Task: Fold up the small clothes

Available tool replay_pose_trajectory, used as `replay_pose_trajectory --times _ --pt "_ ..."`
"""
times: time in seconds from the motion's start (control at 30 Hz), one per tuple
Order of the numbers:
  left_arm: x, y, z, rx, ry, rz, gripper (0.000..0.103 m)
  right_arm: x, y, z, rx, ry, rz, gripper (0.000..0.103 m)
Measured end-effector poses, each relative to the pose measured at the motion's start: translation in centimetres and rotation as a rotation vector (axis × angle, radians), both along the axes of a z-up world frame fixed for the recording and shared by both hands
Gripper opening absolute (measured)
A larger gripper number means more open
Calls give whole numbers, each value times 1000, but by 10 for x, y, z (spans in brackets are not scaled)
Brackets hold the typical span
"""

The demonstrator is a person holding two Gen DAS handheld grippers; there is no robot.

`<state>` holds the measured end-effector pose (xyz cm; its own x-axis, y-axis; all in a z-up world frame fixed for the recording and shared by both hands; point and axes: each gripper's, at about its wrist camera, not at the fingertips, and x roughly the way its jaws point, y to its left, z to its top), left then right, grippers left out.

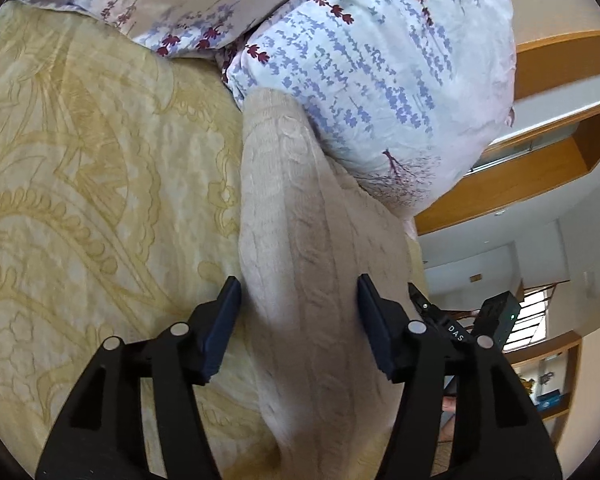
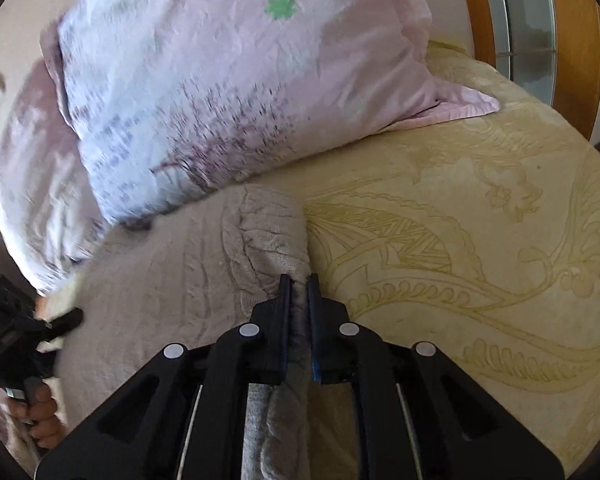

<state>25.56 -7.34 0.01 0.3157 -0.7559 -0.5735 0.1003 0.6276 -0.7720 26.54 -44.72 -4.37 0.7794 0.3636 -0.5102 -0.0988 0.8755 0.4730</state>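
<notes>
A beige cable-knit garment [image 1: 300,220] lies on the yellow patterned bedspread [image 1: 80,200] and runs up to a floral pillow. My left gripper [image 1: 296,300] is open, its jaws wide apart on either side of the knit fabric. In the right wrist view the same garment [image 2: 172,280] spreads to the left, with a bunched edge. My right gripper [image 2: 298,292] is shut on that bunched edge, fabric pinched between the pads. The left gripper [image 2: 24,336] also shows at the far left of this view, held by a hand.
A large pale floral pillow [image 1: 380,80] lies against the garment's far end; it also shows in the right wrist view [image 2: 220,80]. A wooden bed frame [image 2: 572,40] is at the back right. The bedspread [image 2: 480,260] extends to the right.
</notes>
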Motion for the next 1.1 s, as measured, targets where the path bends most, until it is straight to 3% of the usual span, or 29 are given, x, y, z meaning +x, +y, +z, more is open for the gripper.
replay_pose_trajectory --times 0.13,0.23,0.37,0.5,0.57,0.6,0.8,1.0,1.1 --pt "-11 6 7 -13 -16 -23 64 -24 -11 1 96 -12 25 30" --pt "-17 4 7 -34 -16 -45 66 -28 -9 -8 121 10 52 29" --pt "-19 -6 5 -17 -17 -62 69 -20 0 -18 54 29 16 29" --pt "-20 -7 5 -25 -14 -73 72 -22 -15 -13 153 29 28 31" --pt "-18 -6 3 -34 -3 -76 74 -22 -23 -12 216 33 38 54" --pt "-17 -7 3 -36 1 -75 74 -22 -27 -12 247 33 38 71" --pt "-16 -15 -1 -17 13 -95 76 -10 -31 -15 300 100 79 73" --pt "-16 -26 4 45 -25 -119 79 9 -17 -20 244 198 115 75" --pt "-17 -33 6 92 -52 -141 80 15 -11 -20 218 205 140 75"
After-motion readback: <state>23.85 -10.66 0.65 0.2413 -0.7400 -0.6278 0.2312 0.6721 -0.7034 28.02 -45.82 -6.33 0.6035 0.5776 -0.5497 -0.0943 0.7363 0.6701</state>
